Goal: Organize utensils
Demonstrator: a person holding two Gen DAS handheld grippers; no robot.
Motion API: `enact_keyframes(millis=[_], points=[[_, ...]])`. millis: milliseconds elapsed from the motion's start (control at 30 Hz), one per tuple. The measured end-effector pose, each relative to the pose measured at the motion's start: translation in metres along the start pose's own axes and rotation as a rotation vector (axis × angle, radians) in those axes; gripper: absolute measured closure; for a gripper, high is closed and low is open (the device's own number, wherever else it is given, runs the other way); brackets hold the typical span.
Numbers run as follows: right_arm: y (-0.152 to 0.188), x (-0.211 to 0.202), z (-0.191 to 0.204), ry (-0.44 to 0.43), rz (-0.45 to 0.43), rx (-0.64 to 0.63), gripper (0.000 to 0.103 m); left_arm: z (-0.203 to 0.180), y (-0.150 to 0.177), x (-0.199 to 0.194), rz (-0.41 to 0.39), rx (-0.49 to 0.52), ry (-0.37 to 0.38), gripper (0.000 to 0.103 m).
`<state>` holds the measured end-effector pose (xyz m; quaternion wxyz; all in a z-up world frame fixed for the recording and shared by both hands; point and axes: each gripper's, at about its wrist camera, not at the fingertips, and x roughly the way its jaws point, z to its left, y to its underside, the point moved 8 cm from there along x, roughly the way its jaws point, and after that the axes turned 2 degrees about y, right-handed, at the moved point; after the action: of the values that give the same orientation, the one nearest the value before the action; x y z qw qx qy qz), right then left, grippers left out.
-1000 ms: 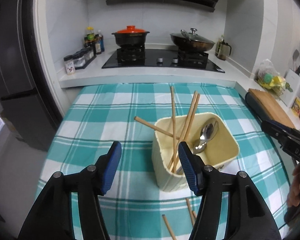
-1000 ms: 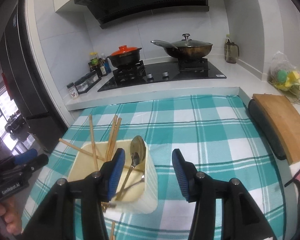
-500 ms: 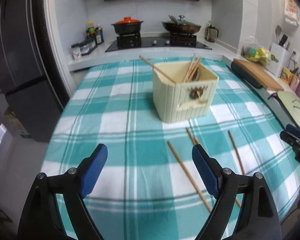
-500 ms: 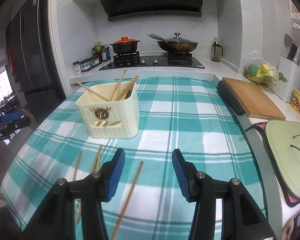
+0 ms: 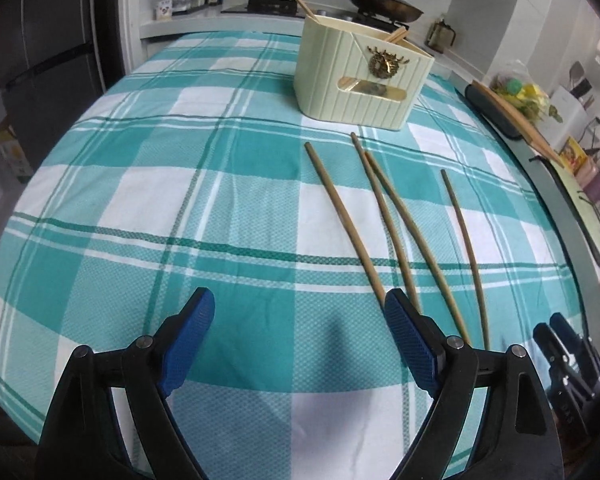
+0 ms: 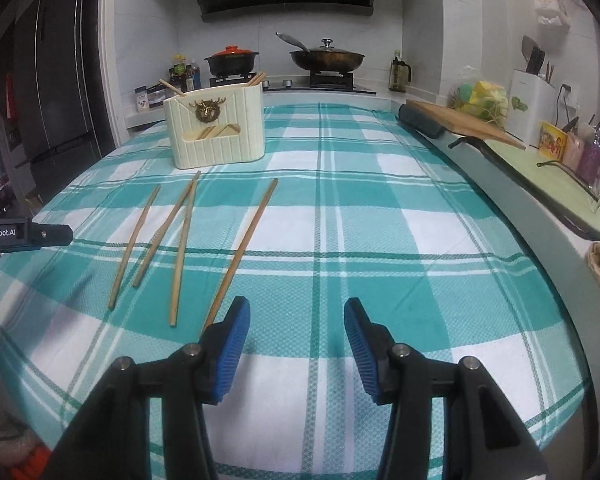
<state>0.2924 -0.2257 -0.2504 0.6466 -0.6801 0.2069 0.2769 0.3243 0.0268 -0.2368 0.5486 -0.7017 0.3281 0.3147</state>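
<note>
Tablecloth (image 5: 148,184): teal-and-white check, fills both views.
Holder (image 5: 360,76): cream, upper centre of left view; chopstick ends poke out, contents hidden.
Chopsticks (image 5: 346,220): four loose on the cloth, centre-right of left view, none between fingers.
Left gripper (image 5: 300,336): spread wide, empty.
Right gripper (image 6: 296,340): half open, empty; nearest chopstick's end hidden behind its left pad.
Stove (image 6: 320,80): two pots, top of right view.
</note>
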Motion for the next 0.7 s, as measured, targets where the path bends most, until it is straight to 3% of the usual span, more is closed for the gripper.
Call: enact_keyframes(millis=[267, 500, 567, 700], points=[[0.006, 0.009, 0.004, -0.036, 0.024, 0.031, 0.054, -0.008, 0.012, 0.013, 0.020, 0.023, -0.024, 0.015], [-0.009, 0.025, 0.015, -0.089, 0.050, 0.033, 0.065, -0.003, -0.006, 0.025, 0.005, -0.032, -0.040, 0.015], [-0.016, 0.029, 0.023, -0.120, 0.054, 0.029, 0.074, -0.008, -0.014, 0.030, -0.006, -0.019, -0.048, 0.015], [-0.029, 0.043, 0.036, -0.135, 0.078, 0.001, 0.074, -0.018, -0.023, 0.051, 0.005, 0.016, -0.084, 0.015]])
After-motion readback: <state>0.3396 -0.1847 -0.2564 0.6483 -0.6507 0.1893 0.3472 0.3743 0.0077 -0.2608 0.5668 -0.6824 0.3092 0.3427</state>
